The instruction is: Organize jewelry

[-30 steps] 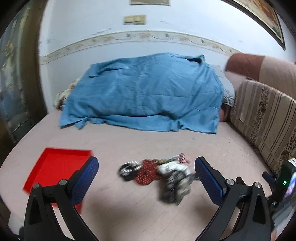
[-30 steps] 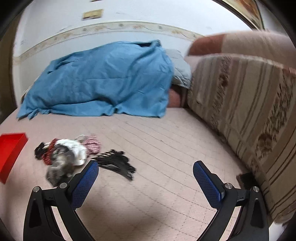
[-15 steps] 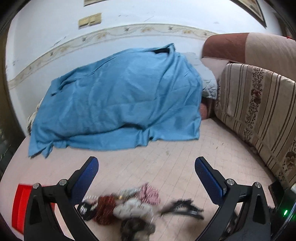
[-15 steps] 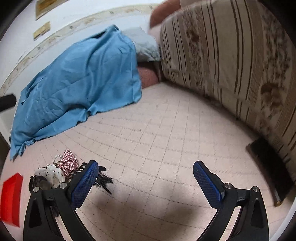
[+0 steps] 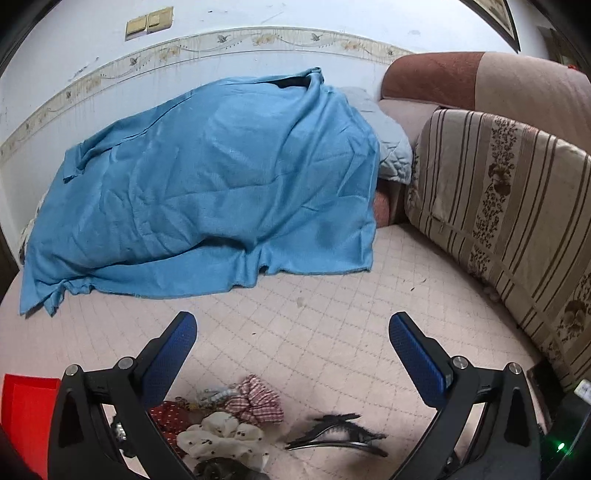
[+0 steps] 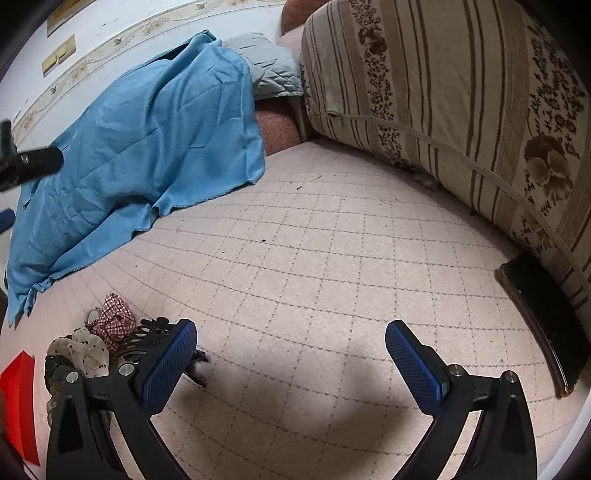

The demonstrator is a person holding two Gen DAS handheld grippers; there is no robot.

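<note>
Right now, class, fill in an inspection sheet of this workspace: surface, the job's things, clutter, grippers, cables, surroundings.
Surface: pale quilted bed cover, grid-stitched, a few dark specks.
Job's things: pile of hair accessories beside a red tray: checked scrunchie, cream dotted scrunchie, red dotted scrunchie, black claw clip. Tray contents cannot be seen.
Clutter: black phone lying at the striped cushion's foot.
Grippers: left gripper open, holding nothing, above the pile; right gripper open, holding nothing, to the right of the pile.
Cables: nothing seen.
Surroundings: blue blanket heaped against the wall, striped floral cushion, grey quilted pillow, wall switches.
</note>
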